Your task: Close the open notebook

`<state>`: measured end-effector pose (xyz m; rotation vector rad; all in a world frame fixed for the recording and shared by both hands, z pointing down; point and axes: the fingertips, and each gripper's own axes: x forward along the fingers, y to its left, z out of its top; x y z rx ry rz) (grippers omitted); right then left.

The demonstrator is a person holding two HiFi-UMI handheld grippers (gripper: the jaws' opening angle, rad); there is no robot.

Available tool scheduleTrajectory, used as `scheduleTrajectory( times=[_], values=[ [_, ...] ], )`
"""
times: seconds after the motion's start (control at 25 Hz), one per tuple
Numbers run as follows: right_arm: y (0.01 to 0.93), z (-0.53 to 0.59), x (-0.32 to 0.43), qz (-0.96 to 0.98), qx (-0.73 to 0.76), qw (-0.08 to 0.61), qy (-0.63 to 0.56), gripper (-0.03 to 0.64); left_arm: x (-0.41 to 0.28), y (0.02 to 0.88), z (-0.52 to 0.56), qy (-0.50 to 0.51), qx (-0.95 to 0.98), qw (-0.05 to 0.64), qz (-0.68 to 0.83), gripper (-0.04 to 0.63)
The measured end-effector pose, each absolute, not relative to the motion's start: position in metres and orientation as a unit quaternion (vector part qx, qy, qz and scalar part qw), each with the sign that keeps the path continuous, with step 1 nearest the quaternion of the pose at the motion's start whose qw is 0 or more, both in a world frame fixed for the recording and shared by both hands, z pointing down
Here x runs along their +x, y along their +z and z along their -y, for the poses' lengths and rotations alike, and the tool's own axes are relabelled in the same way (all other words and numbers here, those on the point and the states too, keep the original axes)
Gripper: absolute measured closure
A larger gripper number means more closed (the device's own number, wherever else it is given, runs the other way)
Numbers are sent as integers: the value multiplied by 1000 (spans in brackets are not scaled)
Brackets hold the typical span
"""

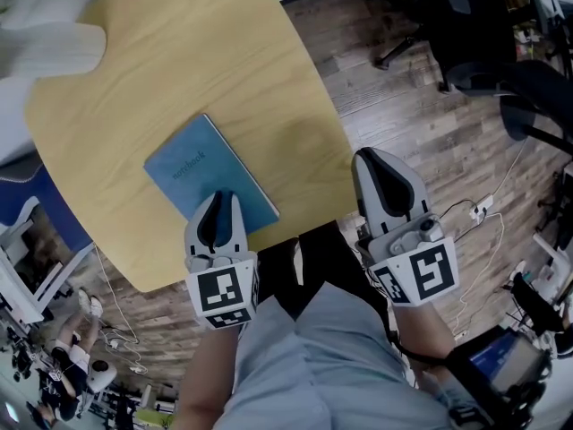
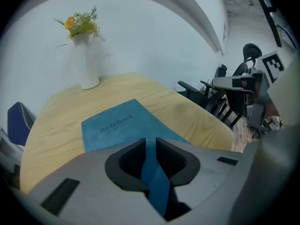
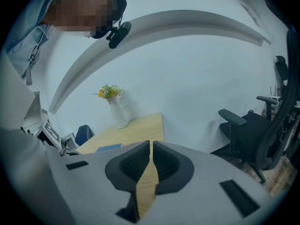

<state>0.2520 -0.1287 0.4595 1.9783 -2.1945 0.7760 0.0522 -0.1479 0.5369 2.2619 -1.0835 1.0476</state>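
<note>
notebook (image 1: 211, 179) lies flat and already shut on the bench (image 1: 179, 61), blue cover up, its near corner below the left gripper (image 1: 218, 202). left jaws stand slightly apart on nothing; right gripper (image 1: 382, 170) hangs off the bench edge, jaws together and empty. judged light, thin and slightly flexible: grasp the cover at its outer edge.

a pale, rounded wooden tabletop (image 1: 179, 79) stands on a grey-brown plank floor (image 1: 421, 124) before a plain light wall (image 2: 154, 41), with a white vase of yellow flowers (image 2: 88, 64) near its far edge, a blue chair (image 2: 18, 121) beside its left edge and black office chairs (image 1: 501, 52) beyond its right edge.
</note>
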Motion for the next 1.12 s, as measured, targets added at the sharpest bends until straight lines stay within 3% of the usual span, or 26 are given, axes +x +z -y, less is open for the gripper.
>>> scheduleTrajectory(
  times=[0.16,0.32,0.84,1.12],
  values=[
    [445,122,240,723,644,47,244,566,46,517,143,348,811,245,402,523],
    [423,117,216,737,635,47,226,566,31,470,138,300,823,230,425,523],
    [224,88,56,825,565,-6,29,566,-86,232,102,61,840,71,534,561],
    [163,55,5,827,559,-6,-55,566,-128,158,60,3,826,8,564,571]
  ],
)
